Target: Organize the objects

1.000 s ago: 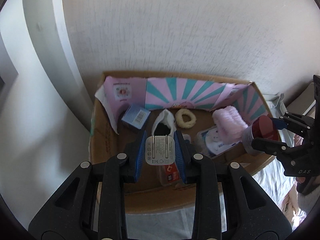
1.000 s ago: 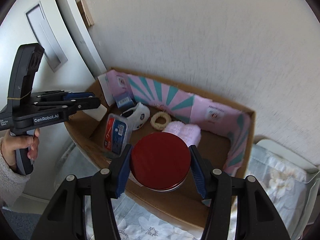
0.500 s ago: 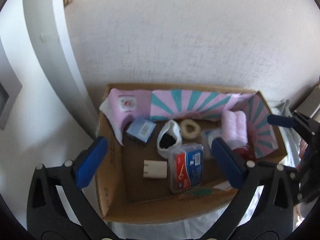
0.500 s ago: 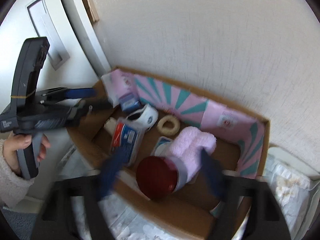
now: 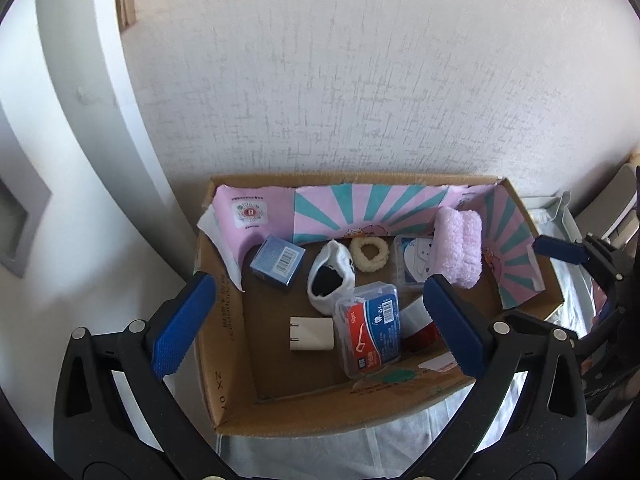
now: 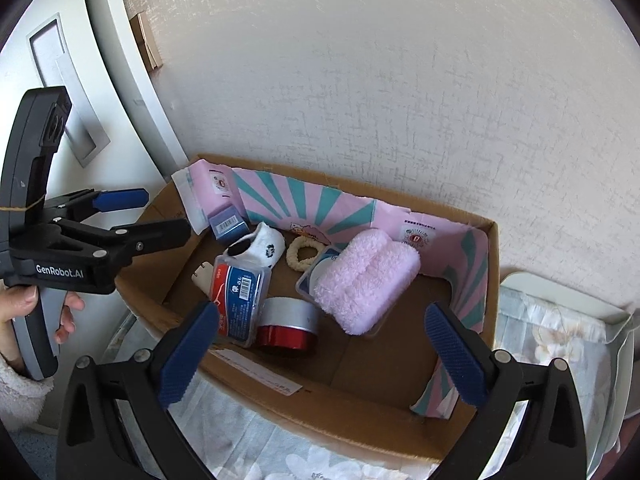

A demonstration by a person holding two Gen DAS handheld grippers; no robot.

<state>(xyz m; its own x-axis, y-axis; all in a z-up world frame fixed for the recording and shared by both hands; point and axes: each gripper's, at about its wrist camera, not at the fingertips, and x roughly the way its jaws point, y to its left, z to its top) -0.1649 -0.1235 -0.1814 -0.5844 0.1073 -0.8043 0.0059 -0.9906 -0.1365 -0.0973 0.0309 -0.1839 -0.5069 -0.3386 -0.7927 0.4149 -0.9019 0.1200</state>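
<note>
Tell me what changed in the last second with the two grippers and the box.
The left gripper let go of the white charger, now lying in the cardboard box. The right gripper released the red-lidded tin, now on its side there. Both grippers are open. The other contents stayed put.

The cardboard box (image 5: 224, 344) stands open against the wall, lined with pink and teal paper. On its floor lie a white plug adapter (image 5: 311, 334) flat, a clear floss-pick case (image 5: 370, 336) just beside it, and a red-lidded tin (image 6: 286, 326) on its side touching the case. Behind sit a blue carton (image 5: 277, 261), a white sock (image 5: 331, 282), a cream scrunchie (image 5: 369, 253) and a folded pink towel (image 5: 457, 252).
</note>
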